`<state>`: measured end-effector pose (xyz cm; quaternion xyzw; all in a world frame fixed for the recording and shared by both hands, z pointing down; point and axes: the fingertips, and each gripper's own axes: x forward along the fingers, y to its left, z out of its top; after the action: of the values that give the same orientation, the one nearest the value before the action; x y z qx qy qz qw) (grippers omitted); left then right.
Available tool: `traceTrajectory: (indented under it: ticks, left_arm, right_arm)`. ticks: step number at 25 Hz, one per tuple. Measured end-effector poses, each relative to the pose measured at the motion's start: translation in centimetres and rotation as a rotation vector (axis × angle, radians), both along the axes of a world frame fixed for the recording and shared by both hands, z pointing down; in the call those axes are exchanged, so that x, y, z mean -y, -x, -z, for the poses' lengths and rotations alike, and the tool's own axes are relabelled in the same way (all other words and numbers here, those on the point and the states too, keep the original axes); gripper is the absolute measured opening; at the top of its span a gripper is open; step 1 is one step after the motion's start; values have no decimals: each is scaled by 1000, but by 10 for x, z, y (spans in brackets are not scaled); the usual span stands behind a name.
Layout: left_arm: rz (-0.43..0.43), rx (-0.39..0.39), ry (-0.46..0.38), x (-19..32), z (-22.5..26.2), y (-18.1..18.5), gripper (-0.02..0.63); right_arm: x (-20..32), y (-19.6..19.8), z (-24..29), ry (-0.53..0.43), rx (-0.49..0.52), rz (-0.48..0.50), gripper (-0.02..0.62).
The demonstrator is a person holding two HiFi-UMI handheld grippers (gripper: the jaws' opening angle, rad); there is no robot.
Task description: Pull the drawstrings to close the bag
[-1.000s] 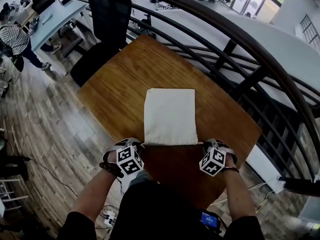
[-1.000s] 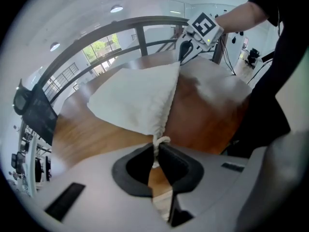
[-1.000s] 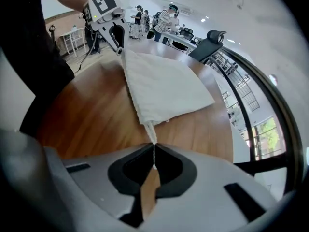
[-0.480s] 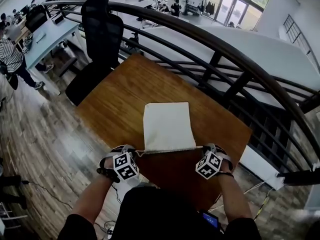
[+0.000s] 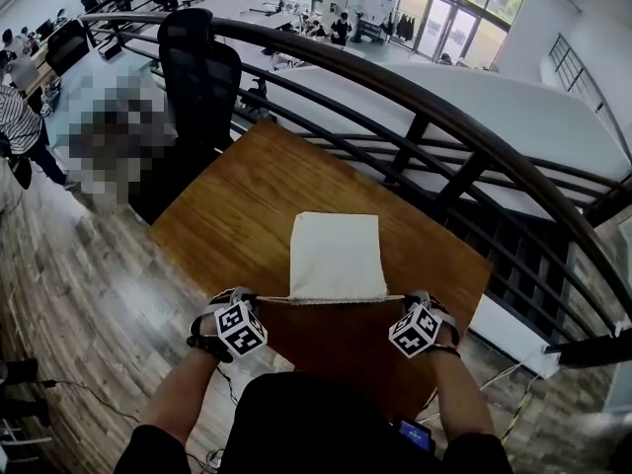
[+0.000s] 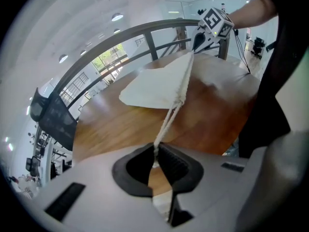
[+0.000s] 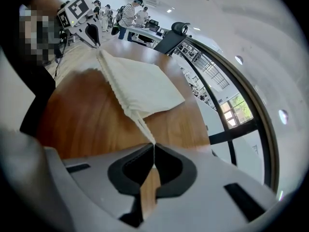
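By a curved balcony railing [image 5: 434, 102], the wooden desk [image 5: 217, 215] carries a light, limp cloth bag [image 5: 336, 255], best held by its thin drawstrings [image 6: 170, 117], on which the left gripper [image 6: 157, 161] and right gripper [image 7: 153, 161] have jaws clamped, one each; the string ends are hidden between them.

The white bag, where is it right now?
In the head view the bag lies flat on the wooden table, its near edge between the left tool and right tool.
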<state>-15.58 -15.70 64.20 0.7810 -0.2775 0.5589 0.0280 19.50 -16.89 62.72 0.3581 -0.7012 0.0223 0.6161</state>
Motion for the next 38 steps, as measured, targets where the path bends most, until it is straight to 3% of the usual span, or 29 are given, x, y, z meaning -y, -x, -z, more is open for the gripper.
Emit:
traceTrajectory:
  ticks: [14, 28, 38]
  left_arm:
    - [31, 56, -79, 16, 6, 18, 34]
    - [97, 50, -72, 29, 6, 33, 32]
    - [90, 55, -89, 36, 6, 42, 32]
  right_arm:
    - [2, -9, -3, -37, -27, -19, 0]
    - [7, -24, -1, -75, -49, -75, 0]
    - [7, -40, -3, -80, -75, -89, 0]
